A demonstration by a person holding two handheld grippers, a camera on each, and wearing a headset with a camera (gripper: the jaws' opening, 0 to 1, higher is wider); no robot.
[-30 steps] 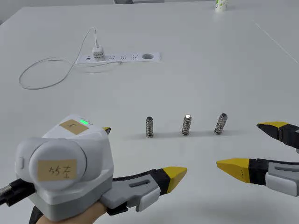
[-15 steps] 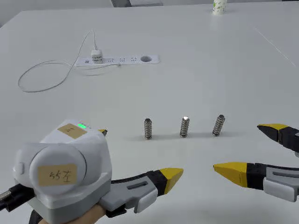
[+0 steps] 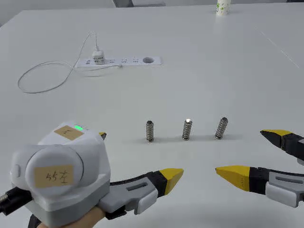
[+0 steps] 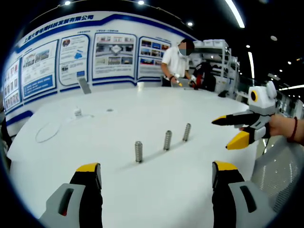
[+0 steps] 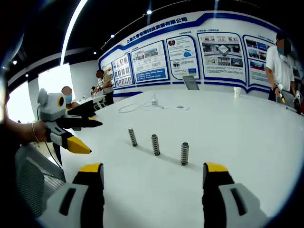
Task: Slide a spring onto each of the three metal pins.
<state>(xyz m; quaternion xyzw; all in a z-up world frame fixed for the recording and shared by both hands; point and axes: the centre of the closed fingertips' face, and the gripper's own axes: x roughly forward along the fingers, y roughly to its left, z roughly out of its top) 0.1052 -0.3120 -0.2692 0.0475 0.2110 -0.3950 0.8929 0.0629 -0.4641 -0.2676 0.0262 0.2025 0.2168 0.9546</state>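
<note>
Springs (image 3: 187,129), three upright in a row, left tongs (image 4: 156,167) released, right tongs (image 5: 152,167) released, both empty.

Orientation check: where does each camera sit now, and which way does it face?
Head view: on the headset, facing forward and down at the table; left gripper and right gripper low, open.
Left gripper view: on the left gripper, facing along its jaws toward the three springs; right gripper and hand at right.
Right gripper view: on the right gripper, facing the springs; left gripper at left.
Shared: all show the springs.
</note>
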